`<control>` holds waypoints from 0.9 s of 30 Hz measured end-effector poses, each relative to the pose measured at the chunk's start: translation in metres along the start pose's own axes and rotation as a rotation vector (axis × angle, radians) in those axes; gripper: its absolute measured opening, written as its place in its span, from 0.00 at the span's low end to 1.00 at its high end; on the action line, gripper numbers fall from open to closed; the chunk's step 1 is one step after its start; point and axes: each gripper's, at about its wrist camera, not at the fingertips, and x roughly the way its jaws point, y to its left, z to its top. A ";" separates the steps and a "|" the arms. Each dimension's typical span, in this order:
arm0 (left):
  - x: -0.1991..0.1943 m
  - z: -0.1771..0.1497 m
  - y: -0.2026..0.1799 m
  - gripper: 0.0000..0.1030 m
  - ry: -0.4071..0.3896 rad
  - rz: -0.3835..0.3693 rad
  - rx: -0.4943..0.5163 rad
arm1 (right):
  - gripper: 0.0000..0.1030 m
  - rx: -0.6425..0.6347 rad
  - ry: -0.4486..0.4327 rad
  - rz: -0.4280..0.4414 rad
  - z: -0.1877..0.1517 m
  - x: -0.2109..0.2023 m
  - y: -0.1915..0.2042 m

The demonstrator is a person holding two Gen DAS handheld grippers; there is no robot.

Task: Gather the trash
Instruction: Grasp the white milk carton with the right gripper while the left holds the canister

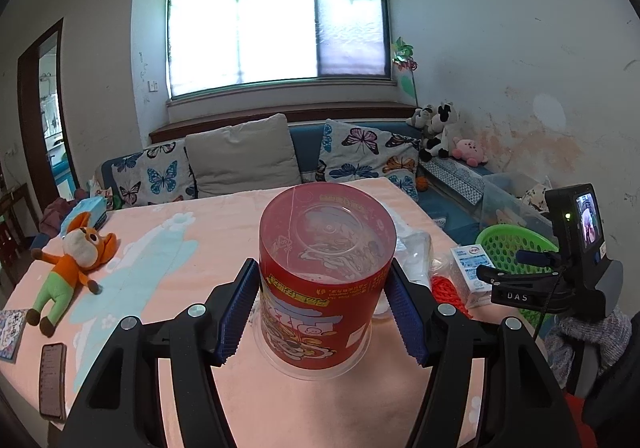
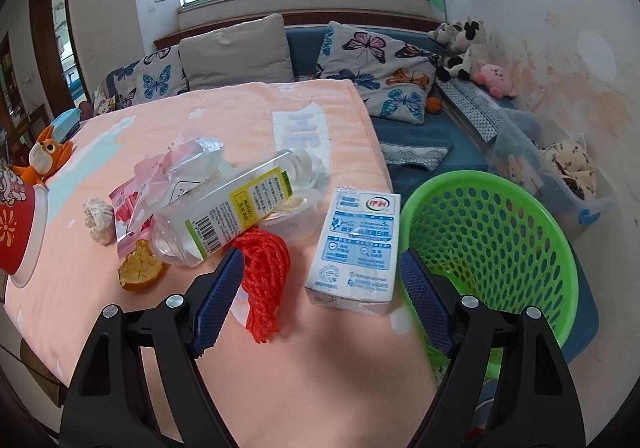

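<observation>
- My left gripper (image 1: 326, 304) is clamped on an upside-down red noodle cup (image 1: 325, 280), both blue pads pressed to its sides. I hold it mid-wall, I judge, so the thin cup neither tips nor buckles; I cannot tell whether its rim rests on the table or hangs just above.
- My right gripper (image 2: 322, 302) stands wide with nothing between its fingers, pointed down at a white milk carton (image 2: 354, 248) lying flat, likely my next pick.
- Just left of the carton lie a red net bag (image 2: 264, 280), a clear plastic bottle (image 2: 232, 208) on its side, crumpled wrappers (image 2: 176, 168) and an orange peel (image 2: 138, 272).
- A green basket (image 2: 496, 248) sits just beyond the edge of the pink table (image 2: 248, 112), beside the carton, handy for dropping trash.
- Only the left view shows the grip, a phone (image 1: 53, 380) and a toy fox (image 1: 76, 260); only the right view shows the whole trash heap and the basket's hollow.
</observation>
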 end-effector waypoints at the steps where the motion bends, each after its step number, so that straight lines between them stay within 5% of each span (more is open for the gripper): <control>1: 0.003 0.000 0.002 0.60 0.008 -0.009 -0.002 | 0.78 0.004 -0.001 -0.003 0.000 0.000 -0.001; 27: 0.045 0.004 -0.004 0.60 0.065 -0.051 0.015 | 0.78 0.030 0.001 -0.017 -0.006 0.001 -0.024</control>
